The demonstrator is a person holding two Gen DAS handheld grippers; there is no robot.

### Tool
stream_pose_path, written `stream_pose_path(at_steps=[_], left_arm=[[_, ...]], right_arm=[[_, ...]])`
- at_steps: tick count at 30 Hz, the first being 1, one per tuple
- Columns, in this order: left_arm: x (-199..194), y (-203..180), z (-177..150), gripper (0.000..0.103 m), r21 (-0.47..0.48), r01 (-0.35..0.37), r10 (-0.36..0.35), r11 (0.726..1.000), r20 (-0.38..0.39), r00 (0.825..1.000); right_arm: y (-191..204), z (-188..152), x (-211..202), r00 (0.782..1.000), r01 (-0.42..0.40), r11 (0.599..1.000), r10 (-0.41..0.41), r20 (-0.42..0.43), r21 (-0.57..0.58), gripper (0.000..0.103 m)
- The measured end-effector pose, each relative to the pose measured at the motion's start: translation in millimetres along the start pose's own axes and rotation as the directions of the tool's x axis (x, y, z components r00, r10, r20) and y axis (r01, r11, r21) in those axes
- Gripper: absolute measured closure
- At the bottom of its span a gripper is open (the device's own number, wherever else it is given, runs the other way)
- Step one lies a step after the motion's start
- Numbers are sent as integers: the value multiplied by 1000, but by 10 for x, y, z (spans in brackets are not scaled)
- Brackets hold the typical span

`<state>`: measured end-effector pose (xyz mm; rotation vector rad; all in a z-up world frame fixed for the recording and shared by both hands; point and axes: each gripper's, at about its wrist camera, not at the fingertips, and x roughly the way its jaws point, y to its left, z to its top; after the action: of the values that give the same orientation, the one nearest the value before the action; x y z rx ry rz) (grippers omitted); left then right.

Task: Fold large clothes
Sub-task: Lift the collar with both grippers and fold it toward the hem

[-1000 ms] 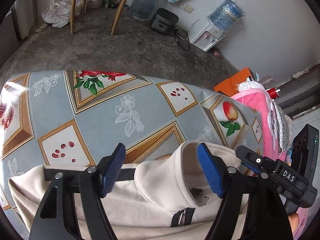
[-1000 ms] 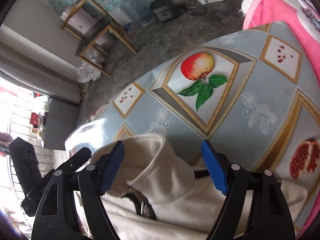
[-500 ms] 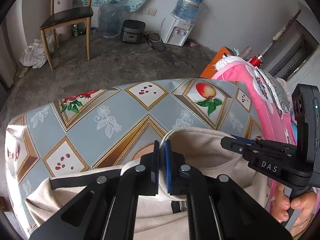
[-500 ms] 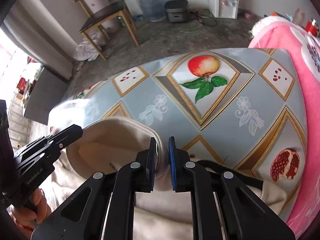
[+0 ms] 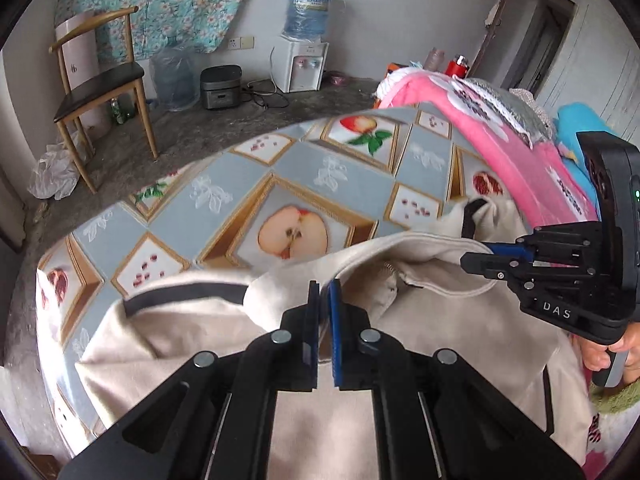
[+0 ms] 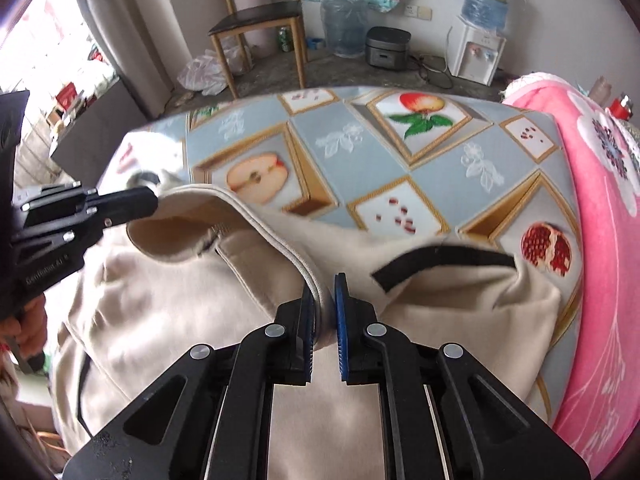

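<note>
Left gripper (image 5: 324, 292): closed on the collar edge of the jacket, blue pads pressed together with cream cloth between them; seen also from the right wrist view (image 6: 148, 196), at the left end of the collar.
Right gripper (image 6: 325, 294): closed on the same collar, further along toward the right shoulder; a fold of cloth caught between the blue pads. In the left wrist view (image 5: 476, 258) black tip reaching in from the right, held by a hand (image 5: 608, 350).
Jacket (image 5: 200, 320): cream, large, with black trim strips; lies on the table, nearest to the person, lower part hanging over the near edge. Collar lifted off the table between the two grippers and opened like a mouth, zipper visible inside (image 6: 212, 240).
Black trim (image 6: 436, 260): strip on the right shoulder, close to the pomegranate print; a second strip on the left shoulder (image 5: 184, 294).
Table (image 5: 248, 184): covered by a blue-grey cloth with printed fruit in gold frames; half apple print just beyond the collar (image 6: 256, 176).
Pink blanket (image 6: 600, 208): on the right side of the table, touching its edge, beside the jacket's right shoulder.
Chair (image 5: 100, 88): wooden, dark seat, on the floor behind the table, well apart from it.
Water dispenser (image 6: 480, 44): white, blue bottle on top, against the far wall.
Rice cooker (image 5: 222, 86): dark, on the floor near the dispenser.
Plastic bag (image 5: 52, 176): white, crumpled, on the floor near the chair legs.
</note>
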<state>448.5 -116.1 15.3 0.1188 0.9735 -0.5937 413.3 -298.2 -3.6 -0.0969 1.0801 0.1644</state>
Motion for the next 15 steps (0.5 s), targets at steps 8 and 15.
stream_pose_path(at_steps=[8, 15], left_arm=[[132, 179, -366, 76, -100, 63, -72, 993, -88, 993], [-166, 537, -378, 50, -273, 212, -217, 938, 14, 976]], right_arm=[[105, -222, 81, 999, 25, 997, -27, -30, -78, 86], [-59, -286, -226, 987, -160, 987, 160, 22, -7, 47]])
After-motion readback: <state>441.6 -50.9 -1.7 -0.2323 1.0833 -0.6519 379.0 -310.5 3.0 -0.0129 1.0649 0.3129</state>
